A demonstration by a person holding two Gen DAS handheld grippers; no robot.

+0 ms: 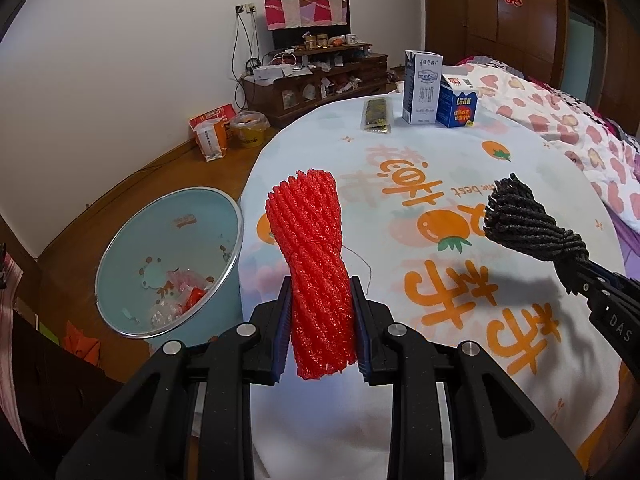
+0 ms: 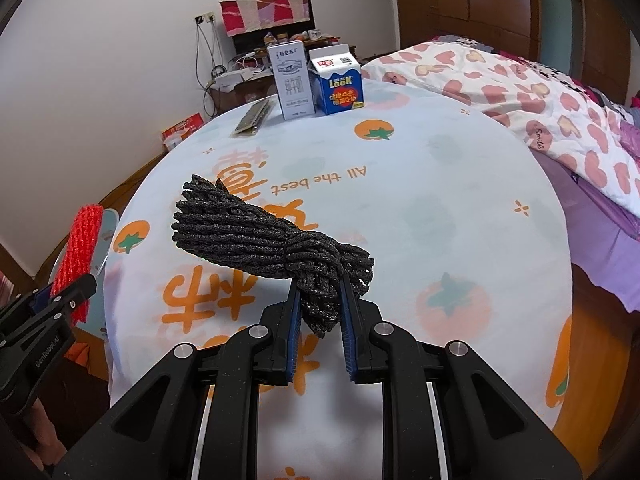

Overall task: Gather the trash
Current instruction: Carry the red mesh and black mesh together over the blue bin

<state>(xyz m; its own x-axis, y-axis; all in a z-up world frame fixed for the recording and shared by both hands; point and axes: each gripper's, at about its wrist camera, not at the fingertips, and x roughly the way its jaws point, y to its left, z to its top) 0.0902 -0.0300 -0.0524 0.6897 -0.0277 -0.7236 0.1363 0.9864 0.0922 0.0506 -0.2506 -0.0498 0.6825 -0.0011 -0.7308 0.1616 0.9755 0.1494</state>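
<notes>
Both hands are loaded and nothing is dropping yet. The left claw [image 1: 320, 320] is clamped on a red foam-mesh fruit sleeve [image 1: 310, 260] that stands upright between its pads, lifted clear of the bench [image 1: 460, 168]. The right claw [image 2: 320, 316] is squeezed nearly together on a dark grey foam-mesh sleeve [image 2: 264, 236], gripped at one end so the rest sticks out leftward above the cloth.

The pale blue round bin with a metal rim [image 1: 168, 264] sits on the floor just off the bench's left edge, and a few crumpled wrappers, clear and orange, already lie at its bottom, so I'd say some collecting is done. Neither sleeve is over the bin; both need carrying across and letting go.

Still on the far side of the bench: a flat dark green-and-gold packet [image 1: 377, 115], a tall white-and-navy milk carton [image 1: 421, 87] and a shorter blue gable-top carton [image 1: 457, 101], close together. Whether those count as trash I can't tell.

The bench wears a white cloth printed with orange persimmons and lettering. To the right lies a bed with a heart-patterned quilt [image 2: 520, 92]; beyond are a cluttered wooden TV cabinet [image 1: 320, 76], dark wardrobes and a wooden floor.
</notes>
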